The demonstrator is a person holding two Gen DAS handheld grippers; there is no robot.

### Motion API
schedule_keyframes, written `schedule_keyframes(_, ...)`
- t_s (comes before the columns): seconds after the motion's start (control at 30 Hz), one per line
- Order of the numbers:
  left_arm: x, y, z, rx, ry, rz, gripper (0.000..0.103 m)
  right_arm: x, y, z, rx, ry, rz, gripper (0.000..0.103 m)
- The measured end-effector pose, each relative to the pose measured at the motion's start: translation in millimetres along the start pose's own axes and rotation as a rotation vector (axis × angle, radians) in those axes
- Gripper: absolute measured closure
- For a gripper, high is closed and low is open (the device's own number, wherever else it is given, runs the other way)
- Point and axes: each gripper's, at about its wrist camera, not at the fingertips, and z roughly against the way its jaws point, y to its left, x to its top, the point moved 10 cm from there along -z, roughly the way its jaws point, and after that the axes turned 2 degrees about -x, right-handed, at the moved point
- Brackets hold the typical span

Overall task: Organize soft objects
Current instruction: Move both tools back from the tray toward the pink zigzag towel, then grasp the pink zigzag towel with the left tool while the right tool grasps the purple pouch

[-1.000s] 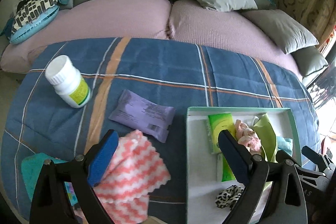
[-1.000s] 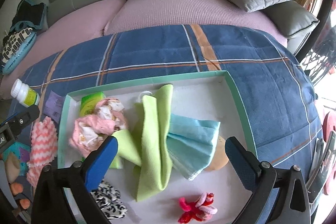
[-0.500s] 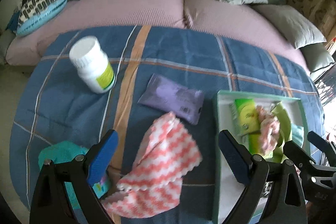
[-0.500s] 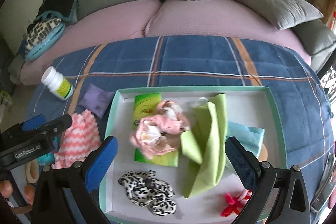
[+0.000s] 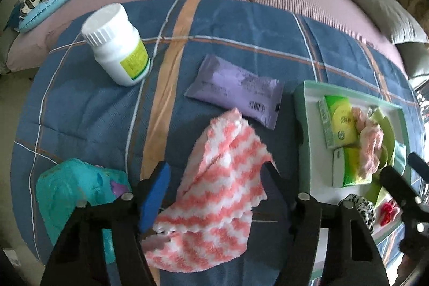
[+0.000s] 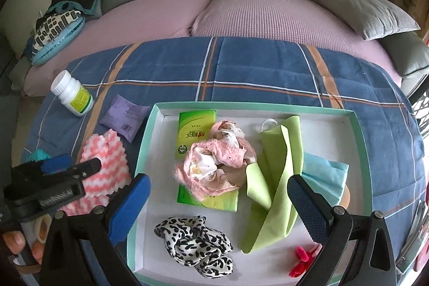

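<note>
Having swung down from the tray since a second ago, the left gripper (image 5: 214, 181) is closing its jaws around the fluffy pink-and-white zigzag cloth (image 5: 214, 195), not yet pinched, ready for boxing, while the right gripper (image 6: 218, 201) hangs wide open and empty.

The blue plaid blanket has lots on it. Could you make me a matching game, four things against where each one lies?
Things:
1. white plastic pill bottle
2. pink-and-white zigzag fluffy cloth
3. leopard-print fabric scrunchie
4. purple flat packet

Places:
A. inside the green-rimmed tray
B. between the left gripper fingers
C. beside the tray, behind the cloth
D. far left, on its side

Pairs: 1-D, 2-B, 3-A, 4-C
</note>
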Motion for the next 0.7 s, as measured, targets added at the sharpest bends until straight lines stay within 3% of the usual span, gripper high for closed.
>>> schedule_keyframes(0.27, -3.4, 0.1, -11.2, 0.035, 0.03, -0.038, 0.041, 20.4, 16.9, 3.3, 0.061, -0.051, 0.021, 0.0)
schedule_keyframes(0.4, -1.1, -3.1, -14.4, 0.024, 0.033, -0.051, 0.057, 28.0, 30.0, -0.6, 0.115, -0.054, 0.02, 0.0)
schedule_keyframes(0.5, -0.9, -4.4, -16.4, 0.024, 0.037, -0.067, 0.059, 30.4, 36.3, -5.3, 0.104, -0.048, 0.043, 0.0)
schedule_keyframes(0.7, 3.1, -6.7, -20.3, 0.005, 0.046, -0.073, 0.075, 40.2, 47.1, -13.1, 0.104, -0.04, 0.071, 0.0)
